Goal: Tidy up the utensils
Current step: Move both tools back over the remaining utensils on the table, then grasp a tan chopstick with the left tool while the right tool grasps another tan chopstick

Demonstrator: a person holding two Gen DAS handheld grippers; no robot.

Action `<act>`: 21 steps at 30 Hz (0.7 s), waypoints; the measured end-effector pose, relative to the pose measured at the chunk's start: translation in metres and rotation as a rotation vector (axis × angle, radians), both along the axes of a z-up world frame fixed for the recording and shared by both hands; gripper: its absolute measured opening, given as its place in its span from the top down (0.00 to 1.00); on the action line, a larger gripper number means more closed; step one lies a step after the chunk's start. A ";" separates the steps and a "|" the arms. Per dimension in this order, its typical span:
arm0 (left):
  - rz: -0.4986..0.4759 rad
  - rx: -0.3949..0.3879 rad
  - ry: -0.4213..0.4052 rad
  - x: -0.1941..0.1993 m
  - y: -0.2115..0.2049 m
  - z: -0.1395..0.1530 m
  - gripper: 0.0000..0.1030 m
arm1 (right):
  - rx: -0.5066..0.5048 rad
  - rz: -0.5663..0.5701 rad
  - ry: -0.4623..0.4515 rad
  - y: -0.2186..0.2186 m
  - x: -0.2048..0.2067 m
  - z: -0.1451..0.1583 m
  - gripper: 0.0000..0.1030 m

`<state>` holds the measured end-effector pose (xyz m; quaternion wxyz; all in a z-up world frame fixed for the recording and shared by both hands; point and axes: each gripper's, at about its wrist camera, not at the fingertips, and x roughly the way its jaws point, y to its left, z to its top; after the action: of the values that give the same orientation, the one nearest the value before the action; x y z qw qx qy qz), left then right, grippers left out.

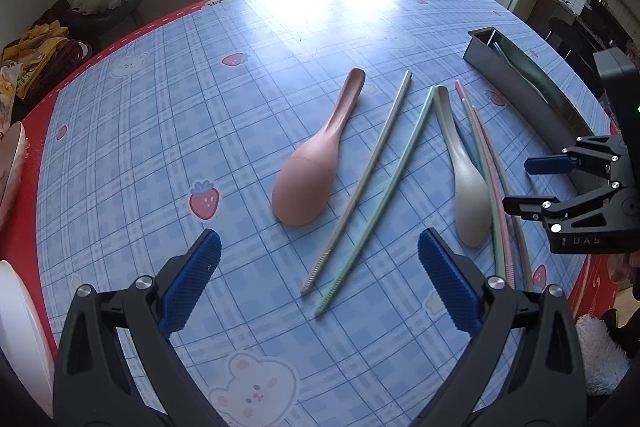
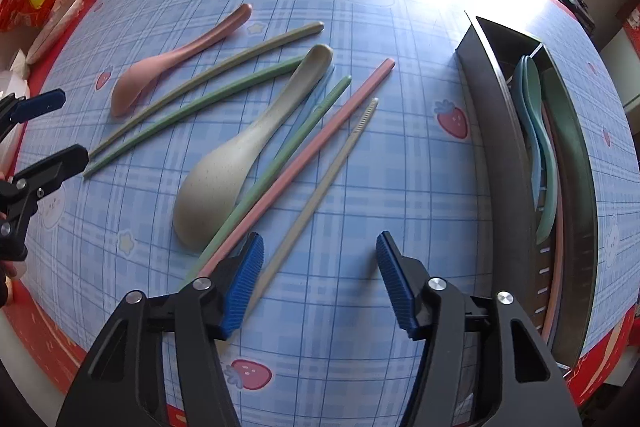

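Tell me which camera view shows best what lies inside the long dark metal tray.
The right wrist view: it looks down into the long dark metal tray, showing blue-green utensils inside. The left wrist view sees it obliquely at the edge.

Matt, faintly speckled plastic spoons (image 2: 224, 163) and chopsticks (image 2: 296, 163) lie on a glossy printed tablecloth (image 2: 360, 187) beside a dull metal tray (image 2: 496, 155).

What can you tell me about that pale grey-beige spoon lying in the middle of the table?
The beige spoon looks like matte, faintly speckled plastic, with a deep oval bowl and a short curved handle ending in a rounded tip. It lies loose on the blue checked tablecloth, bowl toward the cameras, handle pointing away. A green chopstick runs close along its side, and a pale blue one seems to pass beneath its handle. Neither gripper touches it.
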<state>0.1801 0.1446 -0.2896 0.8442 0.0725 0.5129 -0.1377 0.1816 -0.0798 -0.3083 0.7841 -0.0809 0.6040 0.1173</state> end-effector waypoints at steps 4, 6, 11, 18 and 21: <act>0.016 -0.017 0.029 0.003 0.006 -0.003 0.06 | 0.014 -0.004 -0.011 -0.004 -0.003 0.002 0.59; 0.033 -0.040 0.037 0.003 0.012 -0.004 0.06 | 0.018 -0.007 -0.015 -0.013 -0.009 0.003 0.69; 0.068 -0.082 0.032 0.004 0.018 0.000 0.40 | 0.029 -0.012 -0.024 -0.022 -0.010 0.002 0.85; -0.036 -0.121 0.048 0.007 0.001 0.003 0.76 | 0.046 0.001 -0.025 -0.035 -0.011 0.001 0.86; -0.084 -0.104 0.042 0.012 -0.014 0.002 0.76 | 0.049 0.006 -0.029 -0.040 -0.014 0.002 0.86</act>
<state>0.1919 0.1304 -0.2871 0.8293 0.0473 0.5193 -0.2010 0.1680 -0.1200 -0.3060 0.7942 -0.0653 0.5892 0.1333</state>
